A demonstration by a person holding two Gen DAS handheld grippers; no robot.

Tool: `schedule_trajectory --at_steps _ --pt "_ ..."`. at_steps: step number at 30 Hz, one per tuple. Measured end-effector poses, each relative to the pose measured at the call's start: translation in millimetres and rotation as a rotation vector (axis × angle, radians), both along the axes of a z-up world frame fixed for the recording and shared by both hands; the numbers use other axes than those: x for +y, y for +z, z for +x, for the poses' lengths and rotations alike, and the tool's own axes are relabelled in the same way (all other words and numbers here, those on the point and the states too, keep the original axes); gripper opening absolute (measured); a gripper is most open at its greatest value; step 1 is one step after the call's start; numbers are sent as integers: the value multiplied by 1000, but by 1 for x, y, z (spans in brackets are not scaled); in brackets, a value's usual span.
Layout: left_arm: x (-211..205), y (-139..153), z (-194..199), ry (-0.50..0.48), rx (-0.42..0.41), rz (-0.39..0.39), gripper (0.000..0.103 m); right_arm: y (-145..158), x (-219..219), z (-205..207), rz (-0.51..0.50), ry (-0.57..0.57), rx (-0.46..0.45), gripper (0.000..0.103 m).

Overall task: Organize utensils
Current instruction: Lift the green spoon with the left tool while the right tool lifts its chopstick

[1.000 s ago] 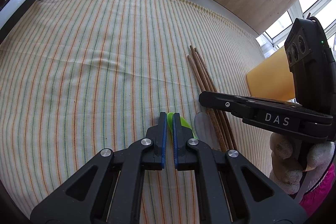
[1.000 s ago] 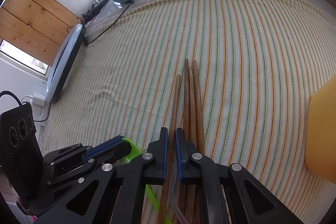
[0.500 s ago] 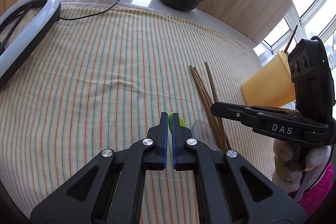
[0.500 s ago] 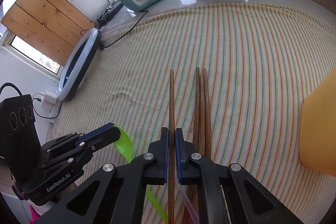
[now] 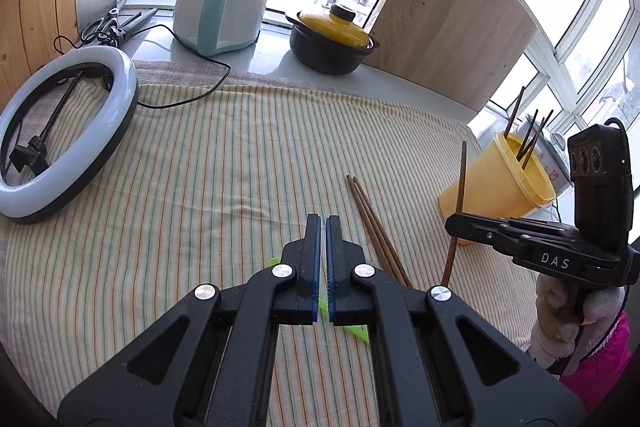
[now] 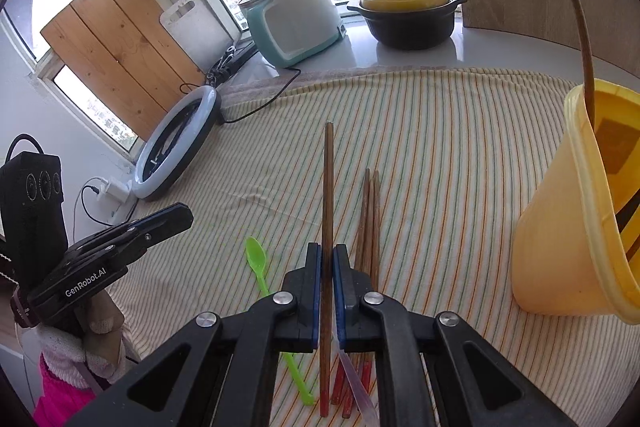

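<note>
One chopstick [image 6: 329, 211] is pinched between the pads of the right tongs [image 6: 328, 259] and now hangs clear of the striped cloth [image 5: 200, 187]; a second ago it lay on the cloth with the other chopsticks [image 6: 370, 219], so the pick-up has been made. The rest of that bundle lies flat on the cloth just right of the lifted stick, with a clear plastic utensil [image 6: 356, 383] across its near ends, too little of it visible to identify. The green spoon [image 6: 256, 263] lies on the cloth to the left of the bundle, untouched by either tool. The left tongs [image 5: 322, 227] are pressed together with nothing seen between the pads; in the left view the spoon shows only as green slivers under them, where earlier they sat low over its bowl, so no grasp was made there. The yellow cup [image 6: 568, 211] stands to the right near the bench edge and already holds several chopsticks upright. Judgement: the held stick is to go into that cup next; the stick sits slightly off vertical and will need its lower end guided over the rim. The bundle, the clear utensil and the spoon remain to be sorted.
</note>
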State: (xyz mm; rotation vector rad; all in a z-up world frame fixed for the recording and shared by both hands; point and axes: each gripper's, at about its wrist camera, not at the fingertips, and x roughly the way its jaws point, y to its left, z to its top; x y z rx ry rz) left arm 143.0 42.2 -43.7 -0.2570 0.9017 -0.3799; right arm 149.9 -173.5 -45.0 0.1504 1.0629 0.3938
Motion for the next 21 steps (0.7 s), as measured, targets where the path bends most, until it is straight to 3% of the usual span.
schedule_trajectory --at_steps 3,6,9,10,16,21 --pt "0 -1 3 -4 13 23 0 8 -6 -5 -3 -10 -23 4" --pt "1 -16 9 -12 78 23 2 12 -12 -9 5 -12 -29 4" --pt "7 -43 16 -2 166 -18 31 10 -12 -11 0 -10 -29 4" --pt "9 -53 19 1 195 -36 32 9 -13 -12 1 -11 -25 4" --pt "14 -92 31 35 269 -63 32 3 -13 -13 10 -13 -8 4" --pt "13 -96 32 26 258 -103 28 3 -13 -11 7 -15 -6 4"
